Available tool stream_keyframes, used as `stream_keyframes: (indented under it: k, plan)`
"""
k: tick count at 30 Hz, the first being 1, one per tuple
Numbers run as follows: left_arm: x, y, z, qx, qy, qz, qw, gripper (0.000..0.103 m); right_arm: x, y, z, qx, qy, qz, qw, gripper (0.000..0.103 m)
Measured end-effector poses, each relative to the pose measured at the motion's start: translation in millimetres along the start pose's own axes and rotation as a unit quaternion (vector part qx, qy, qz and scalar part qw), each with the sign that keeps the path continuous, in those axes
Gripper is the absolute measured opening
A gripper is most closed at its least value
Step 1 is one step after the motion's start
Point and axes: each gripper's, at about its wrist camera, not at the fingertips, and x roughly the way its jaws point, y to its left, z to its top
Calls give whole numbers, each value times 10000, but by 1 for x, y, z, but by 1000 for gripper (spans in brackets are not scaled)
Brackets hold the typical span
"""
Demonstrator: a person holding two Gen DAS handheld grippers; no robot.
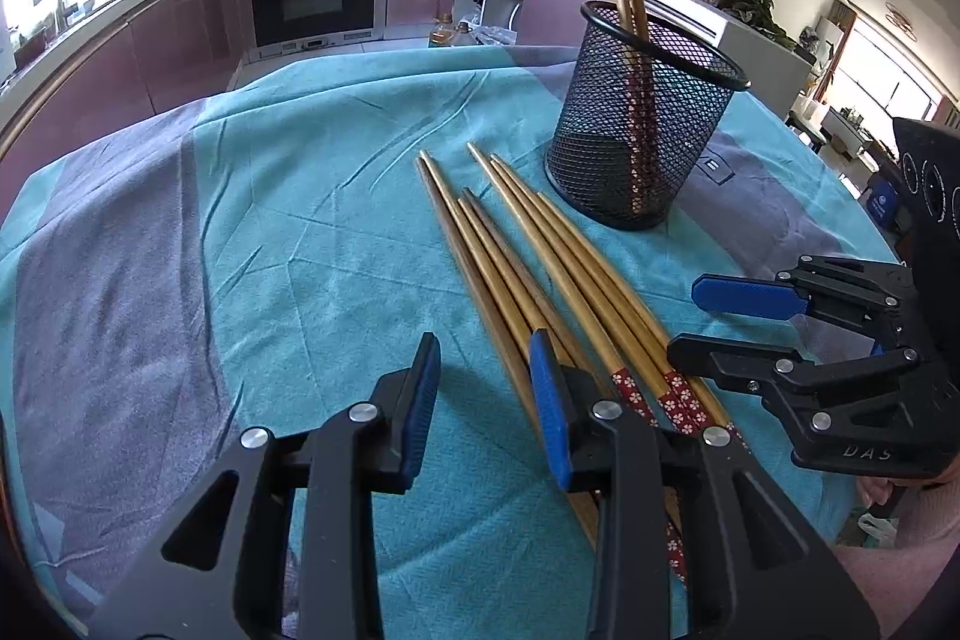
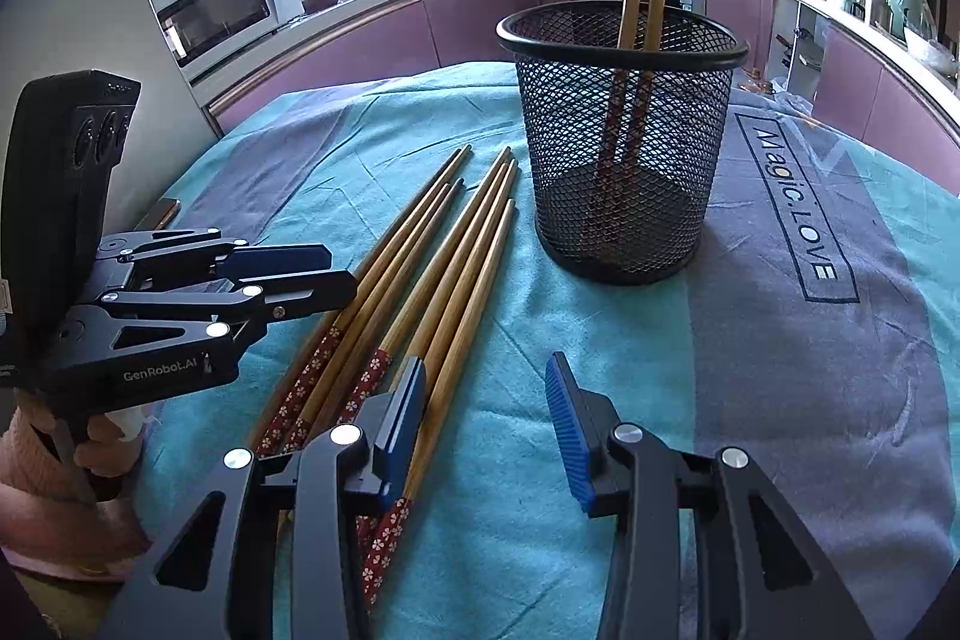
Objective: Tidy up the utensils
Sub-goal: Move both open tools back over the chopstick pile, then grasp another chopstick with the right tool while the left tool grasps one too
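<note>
We tilt both grippers downward, left gripper [image 1: 483, 400] and right gripper [image 2: 486, 418] spread and empty, over loose chopsticks [image 1: 528, 256] lying just beside the mesh holder [image 1: 642, 124], which holds two.

We are reading "Magic.LOVE" in dark letters inside a printed frame on the grey band of the cloth [image 2: 798, 214], to the right of the mesh cup [image 2: 624, 148]. We are seeing "GenRobot.AI" in pale letters on the left gripper [image 2: 312, 274] body, and "DAS" on the right gripper [image 1: 708, 319] body.
</note>
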Motion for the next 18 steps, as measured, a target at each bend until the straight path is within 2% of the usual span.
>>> stream_keyframes:
  k: [14, 18]
  plan:
    - [2, 3, -1, 5, 36, 3, 10000, 29, 4, 3, 3, -106, 68, -169, 9998, 38]
    - [5, 1, 2, 57, 78, 45, 9999, 29, 8, 10, 5, -222, 114, -292, 9993, 32]
